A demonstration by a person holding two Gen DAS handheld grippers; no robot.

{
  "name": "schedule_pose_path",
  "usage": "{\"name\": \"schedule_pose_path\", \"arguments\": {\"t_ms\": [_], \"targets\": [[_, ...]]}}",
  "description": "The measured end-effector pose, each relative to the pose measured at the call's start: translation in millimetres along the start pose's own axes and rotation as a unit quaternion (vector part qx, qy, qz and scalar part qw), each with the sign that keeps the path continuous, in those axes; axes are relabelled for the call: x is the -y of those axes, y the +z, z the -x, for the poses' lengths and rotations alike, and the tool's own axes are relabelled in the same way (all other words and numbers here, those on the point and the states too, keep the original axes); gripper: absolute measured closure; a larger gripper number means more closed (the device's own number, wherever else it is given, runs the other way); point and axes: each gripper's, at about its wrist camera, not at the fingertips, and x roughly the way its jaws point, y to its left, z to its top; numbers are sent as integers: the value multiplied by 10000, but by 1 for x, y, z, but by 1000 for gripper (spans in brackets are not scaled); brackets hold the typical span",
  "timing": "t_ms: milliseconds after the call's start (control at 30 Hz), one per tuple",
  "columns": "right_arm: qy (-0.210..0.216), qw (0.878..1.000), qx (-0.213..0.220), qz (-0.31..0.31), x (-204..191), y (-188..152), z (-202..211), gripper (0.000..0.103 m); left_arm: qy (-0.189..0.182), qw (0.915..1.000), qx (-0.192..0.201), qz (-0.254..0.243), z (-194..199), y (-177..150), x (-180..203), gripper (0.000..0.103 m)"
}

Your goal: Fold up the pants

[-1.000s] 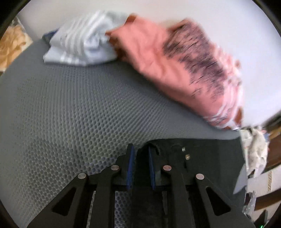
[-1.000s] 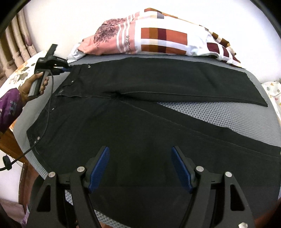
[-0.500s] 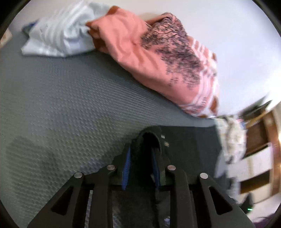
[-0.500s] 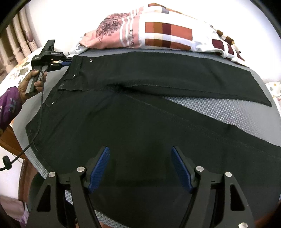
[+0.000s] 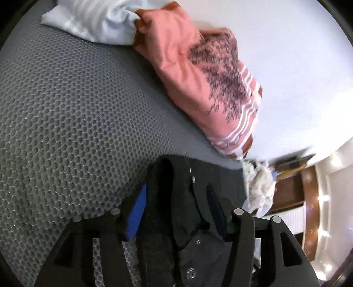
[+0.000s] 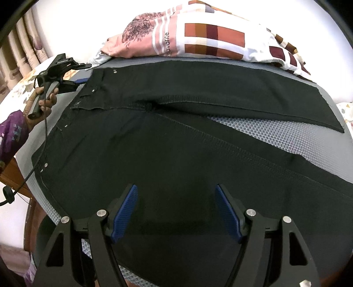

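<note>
Black pants (image 6: 176,141) lie spread flat on a grey mesh mat (image 6: 260,130), waistband at the left, legs running right with a gap between them. My right gripper (image 6: 176,205) is open and empty, hovering over the near leg. My left gripper (image 5: 176,205) has its jaws apart around the waistband corner (image 5: 176,187), which lies loose between the blue pads. In the right wrist view the left gripper (image 6: 81,72) sits at the far left corner of the waistband, jaws spread.
A pink and checked pillow (image 6: 198,42) and a white striped cloth (image 5: 94,19) lie along the mat's far edge by the wall. Wooden furniture (image 5: 306,198) and crumpled cloth (image 5: 260,187) stand beyond the mat's end. A cable (image 6: 44,123) hangs from the left gripper.
The left gripper's jaws have opened from shut on the waistband corner to spread apart. The left gripper also tilted. The right gripper has barely moved.
</note>
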Motion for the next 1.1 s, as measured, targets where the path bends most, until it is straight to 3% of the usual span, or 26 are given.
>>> {"name": "schedule_pose_path", "arguments": {"t_ms": [133,233,300,467,533,567,600,667,700,800,967,1033,1067,1100], "targets": [[14,10000,-24,22,-1,-1,-1,33,-172,9998,23,57,1,-1,-1,43],[17,10000,-21,21,-2,0,-2,33,33,9999,-108,44,-7,-1,-1,43],[16,10000,-29,28,-3,0,-2,33,283,9992,-200,-192,-17,0,7,43],[76,9999,-23,106,-4,1,-4,34,1136,9925,189,-412,-31,4,33,44],[237,9996,13,146,-3,7,-5,50,1609,9833,183,-830,-41,-6,52,74],[346,9993,19,118,-1,11,-5,70,1917,9760,206,-1008,-43,-12,60,79],[520,9986,9,-23,5,19,-6,83,2030,9730,317,-1050,-41,-19,67,84],[895,9950,66,-427,19,32,-9,87,1908,9741,636,-1032,-27,-37,81,88],[1070,9923,91,-624,27,39,-10,88,1897,9698,871,-1258,-17,-53,97,88],[1760,9753,142,-1329,53,71,-21,88,1683,9538,1324,-2108,5,-109,147,88],[2454,9469,232,-2067,74,116,-39,81,1294,9376,1668,-2761,34,-199,187,88],[2660,9342,270,-2362,82,132,-49,70,1320,9371,1635,-2787,34,-228,192,88],[2736,9269,257,-2556,88,138,-53,52,1347,9376,1615,-2767,33,-235,192,88],[2809,9178,226,-2796,94,143,-61,40,1344,9403,1575,-2701,34,-244,190,88]]}}
